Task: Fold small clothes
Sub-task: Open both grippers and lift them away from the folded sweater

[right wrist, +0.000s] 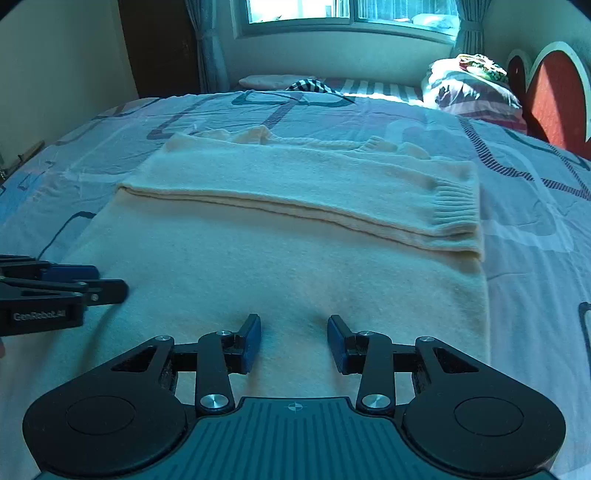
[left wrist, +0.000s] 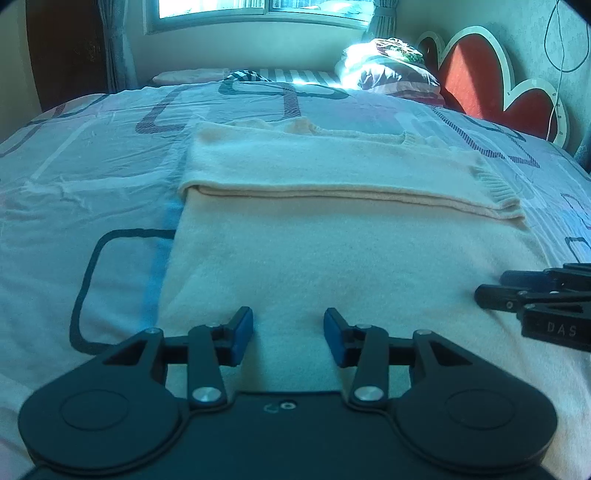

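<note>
A cream knitted sweater [left wrist: 325, 254] [right wrist: 280, 258] lies flat on the bed. A sleeve [left wrist: 332, 173] [right wrist: 314, 192] is folded across its upper part, its ribbed cuff [left wrist: 496, 190] [right wrist: 456, 206] at the right. My left gripper [left wrist: 288, 334] hovers over the sweater's near part, open, with only fabric showing between its blue pads. My right gripper [right wrist: 294, 341] hangs the same way over the near right part, open and holding nothing. Each gripper shows at the edge of the other's view: the right gripper [left wrist: 491, 295] from the left wrist, the left gripper [right wrist: 107, 286] from the right wrist.
The bed sheet [left wrist: 92, 177] [right wrist: 535, 258] is pale with dark outlined shapes. Pillows [left wrist: 391, 70] [right wrist: 472, 88] and a red, white-edged headboard [left wrist: 480, 74] [right wrist: 554, 92] are at the far right. A window [right wrist: 351, 11] and curtains stand behind the bed.
</note>
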Tool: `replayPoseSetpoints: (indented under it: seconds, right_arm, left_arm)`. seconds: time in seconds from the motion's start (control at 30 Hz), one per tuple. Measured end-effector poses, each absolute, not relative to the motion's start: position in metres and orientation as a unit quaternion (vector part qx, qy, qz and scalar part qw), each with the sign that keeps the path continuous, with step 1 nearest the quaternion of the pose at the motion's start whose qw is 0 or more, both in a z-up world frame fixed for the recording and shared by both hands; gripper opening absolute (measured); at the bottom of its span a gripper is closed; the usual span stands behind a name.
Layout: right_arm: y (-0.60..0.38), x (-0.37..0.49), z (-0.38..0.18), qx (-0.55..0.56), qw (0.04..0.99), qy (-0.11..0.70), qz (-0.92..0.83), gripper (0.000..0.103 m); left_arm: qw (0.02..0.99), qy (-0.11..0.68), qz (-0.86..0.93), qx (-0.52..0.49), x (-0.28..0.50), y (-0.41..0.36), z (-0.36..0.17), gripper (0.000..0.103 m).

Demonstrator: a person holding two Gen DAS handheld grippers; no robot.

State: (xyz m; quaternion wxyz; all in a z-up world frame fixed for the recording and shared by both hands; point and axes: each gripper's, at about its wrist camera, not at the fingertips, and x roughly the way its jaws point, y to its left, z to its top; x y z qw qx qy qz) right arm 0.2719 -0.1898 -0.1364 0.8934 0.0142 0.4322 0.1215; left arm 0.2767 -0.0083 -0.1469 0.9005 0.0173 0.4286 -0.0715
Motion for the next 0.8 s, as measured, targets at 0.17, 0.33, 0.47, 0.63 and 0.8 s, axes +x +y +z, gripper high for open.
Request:
replayPoseSetpoints:
  seconds: [0.17, 0.33, 0.47, 0.63, 0.8]
  right_arm:
    - [-0.211, 0.246, -0.134, 0.025, 0.895, 0.438, 0.079, 0.039]
    - [-0.203, 0.211, -0.112, 0.055, 0.901, 0.423, 0.081, 0.04]
    - [-0.17, 0.182, -0.105, 0.058, 0.898, 0.425, 0.098, 0.04]
    - [-0.144, 0.154, -0.115, 0.034, 0.891, 0.443, 0.091, 0.04]
    - [-0.163, 0.121, -0.118, 0.04, 0.894, 0.445, 0.042, 0.04]
  left_arm:
    - [0.898, 0.435, -0.064, 0.017, 0.259, 0.002, -0.141, 0.042]
    - [0.901, 0.423, -0.091, 0.011, 0.227, 0.004, -0.13, 0.045]
    - [0.895, 0.426, -0.127, 0.016, 0.203, -0.003, -0.133, 0.046]
    - [0.891, 0.432, -0.135, 0.032, 0.175, 0.005, -0.142, 0.046]
    - [0.89, 0.433, -0.132, 0.043, 0.151, 0.024, -0.14, 0.047]
